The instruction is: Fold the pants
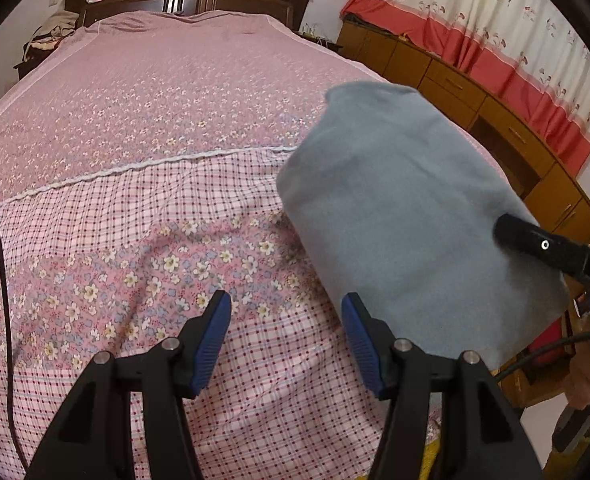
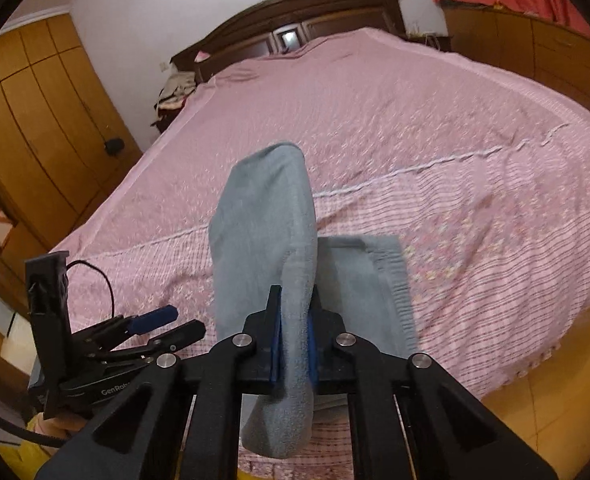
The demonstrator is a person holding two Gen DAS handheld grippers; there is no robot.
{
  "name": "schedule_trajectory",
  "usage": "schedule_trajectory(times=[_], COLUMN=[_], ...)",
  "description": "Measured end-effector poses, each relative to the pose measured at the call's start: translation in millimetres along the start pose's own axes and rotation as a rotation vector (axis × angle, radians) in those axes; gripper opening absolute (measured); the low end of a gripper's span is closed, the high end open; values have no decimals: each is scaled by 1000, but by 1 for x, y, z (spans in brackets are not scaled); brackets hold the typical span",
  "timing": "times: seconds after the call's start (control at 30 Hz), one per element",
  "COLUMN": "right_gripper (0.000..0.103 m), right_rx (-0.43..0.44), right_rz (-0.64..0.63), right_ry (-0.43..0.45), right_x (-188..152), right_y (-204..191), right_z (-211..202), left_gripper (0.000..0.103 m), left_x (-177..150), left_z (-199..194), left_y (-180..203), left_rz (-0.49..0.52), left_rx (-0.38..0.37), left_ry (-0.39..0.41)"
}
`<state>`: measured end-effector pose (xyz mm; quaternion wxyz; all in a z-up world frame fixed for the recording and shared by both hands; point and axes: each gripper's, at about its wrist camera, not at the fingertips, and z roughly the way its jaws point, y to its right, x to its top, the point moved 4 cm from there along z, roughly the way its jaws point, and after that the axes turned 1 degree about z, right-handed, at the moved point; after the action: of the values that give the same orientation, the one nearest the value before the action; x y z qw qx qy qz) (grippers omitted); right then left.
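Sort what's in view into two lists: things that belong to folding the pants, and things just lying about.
Belongs to the job:
- grey pants, clamped in the right gripper
- left gripper, open with nothing between its fingers
- pink bedspread, the folding surface

Just lying about:
- heap of clothes by the headboard
- wooden cabinets
- red-and-cream curtain
- wardrobe

Bed [image 1: 143, 92] with pink floral cover

Grey pants [image 2: 371, 280] rest partly on the checked near end; the cover's far stretch shows only faint wrinkles.
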<state>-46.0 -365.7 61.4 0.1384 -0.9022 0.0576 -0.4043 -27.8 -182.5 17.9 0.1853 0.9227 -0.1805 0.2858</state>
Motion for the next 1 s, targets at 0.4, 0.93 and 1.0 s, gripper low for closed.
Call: schedule_trajectory(times=[0.4, 0.93, 1.0], right_gripper=[12, 20, 20], right_rx=[-33, -126, -97], right_rz=[133, 58, 37], right_ry=[-71, 14, 0], right_x=[-23, -28, -32], right_y=[55, 63, 58], right_z=[38, -11, -11], left_gripper=[60, 60, 60], left_x=[20, 1, -2], left_z=[16, 24, 23], left_y=[32, 29, 29], left_rz=[101, 94, 98], left_rx=[-69, -56, -57], left_ry=[4, -38, -37])
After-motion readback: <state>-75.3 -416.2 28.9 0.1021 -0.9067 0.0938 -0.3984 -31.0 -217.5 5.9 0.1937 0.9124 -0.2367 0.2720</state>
